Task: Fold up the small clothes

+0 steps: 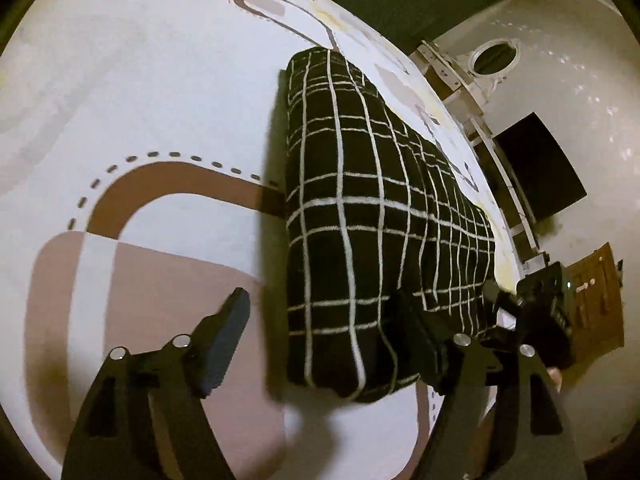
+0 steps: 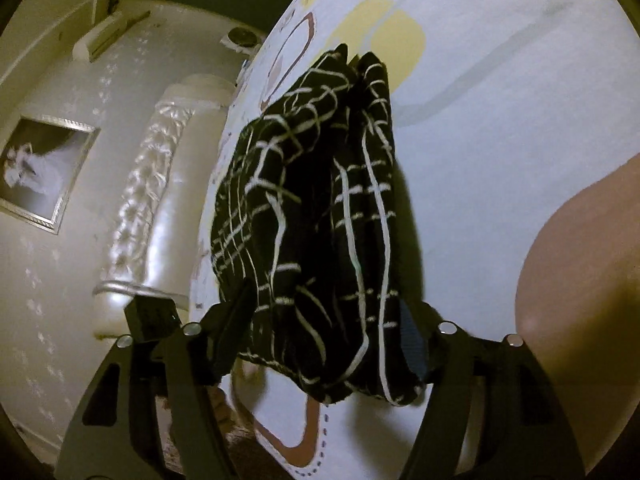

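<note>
Bed w/ patterned sheet (image 1: 160,100): checked garment (image 1: 372,216) lies folded centre frame; left gripper (image 1: 320,344) & right gripper (image 2: 328,332) fingers apart, gripping nothing, prob. just let go.

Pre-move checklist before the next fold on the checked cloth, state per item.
1. Checked cloth lies on the patterned sheet, already folded into a long bundle: ok.
2. Left gripper jaws apart, near end of the cloth between them, pads not seen pressing: ok.
3. Right gripper jaws apart, the cloth's end between the fingers; contact: cannot tell.
4. Layers neat: flat in the left wrist view, bunched and rumpled in the right wrist view: not ok.
5. Sheet beside the cloth bare for laying the fold: ok.
6. Cloth's far edge close to the bed edge: cannot tell.
</note>
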`<action>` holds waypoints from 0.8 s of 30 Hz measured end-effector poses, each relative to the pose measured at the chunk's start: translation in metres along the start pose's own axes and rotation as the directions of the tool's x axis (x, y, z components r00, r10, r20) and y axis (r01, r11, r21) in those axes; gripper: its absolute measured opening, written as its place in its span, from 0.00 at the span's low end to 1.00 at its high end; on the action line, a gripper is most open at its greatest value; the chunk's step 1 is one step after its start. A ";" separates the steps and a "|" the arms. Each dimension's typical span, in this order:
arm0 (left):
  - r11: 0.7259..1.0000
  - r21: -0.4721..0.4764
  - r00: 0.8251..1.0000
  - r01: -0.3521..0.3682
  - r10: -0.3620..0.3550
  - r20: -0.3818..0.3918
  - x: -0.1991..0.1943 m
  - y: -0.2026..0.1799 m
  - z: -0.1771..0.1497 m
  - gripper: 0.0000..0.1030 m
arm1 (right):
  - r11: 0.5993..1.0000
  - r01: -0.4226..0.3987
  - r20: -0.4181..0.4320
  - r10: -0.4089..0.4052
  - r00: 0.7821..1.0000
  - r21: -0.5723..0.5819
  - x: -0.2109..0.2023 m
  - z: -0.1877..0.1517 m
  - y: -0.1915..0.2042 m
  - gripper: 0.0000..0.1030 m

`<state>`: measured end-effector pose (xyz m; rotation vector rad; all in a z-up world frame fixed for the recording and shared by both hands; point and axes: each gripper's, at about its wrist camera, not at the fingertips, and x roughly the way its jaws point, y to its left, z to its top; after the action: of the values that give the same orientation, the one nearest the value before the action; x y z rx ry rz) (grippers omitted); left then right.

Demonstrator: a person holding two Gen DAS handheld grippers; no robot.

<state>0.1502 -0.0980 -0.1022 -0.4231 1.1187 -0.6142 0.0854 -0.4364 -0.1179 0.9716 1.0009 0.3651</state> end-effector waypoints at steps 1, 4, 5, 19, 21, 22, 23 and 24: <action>1.000 0.010 1.000 -0.012 0.012 -0.001 0.001 -0.003 0.000 0.71 | 1.000 0.025 -0.008 -0.025 1.000 -0.012 0.002 -0.001 0.001 0.42; 0.997 0.074 0.998 -0.026 0.029 -0.048 0.009 -0.014 -0.001 0.41 | 0.999 0.044 -0.014 -0.044 0.999 -0.010 0.003 -0.005 -0.001 0.26; 0.996 0.073 0.998 -0.043 0.047 -0.051 0.010 -0.014 -0.001 0.36 | 0.999 0.043 -0.014 -0.043 0.999 -0.003 0.002 -0.006 -0.003 0.24; 0.985 0.116 0.992 -0.125 0.128 -0.011 -0.010 -0.038 -0.003 0.22 | 0.999 0.034 0.020 -0.034 0.999 -0.013 -0.008 -0.015 0.005 0.15; 0.986 0.115 0.992 -0.124 0.127 -0.016 -0.012 -0.039 -0.004 0.22 | 1.000 0.021 0.018 -0.021 1.000 -0.014 -0.009 -0.017 0.007 0.15; 0.986 0.115 0.992 -0.122 0.125 -0.018 -0.013 -0.038 -0.005 0.22 | 1.000 0.021 0.017 -0.021 1.000 -0.016 -0.009 -0.020 0.008 0.15; 0.986 0.116 0.992 -0.120 0.123 -0.019 -0.013 -0.037 -0.005 0.22 | 1.000 0.023 0.017 -0.023 1.000 -0.017 -0.009 -0.020 0.008 0.15; 0.986 0.118 0.992 -0.121 0.125 -0.021 -0.012 -0.037 -0.005 0.22 | 0.999 0.030 0.016 -0.030 0.999 -0.015 -0.008 -0.022 0.005 0.15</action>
<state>0.1335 -0.1185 -0.0736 -0.2432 1.1211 -0.5753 0.0641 -0.4272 -0.1134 0.9434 0.9963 0.3396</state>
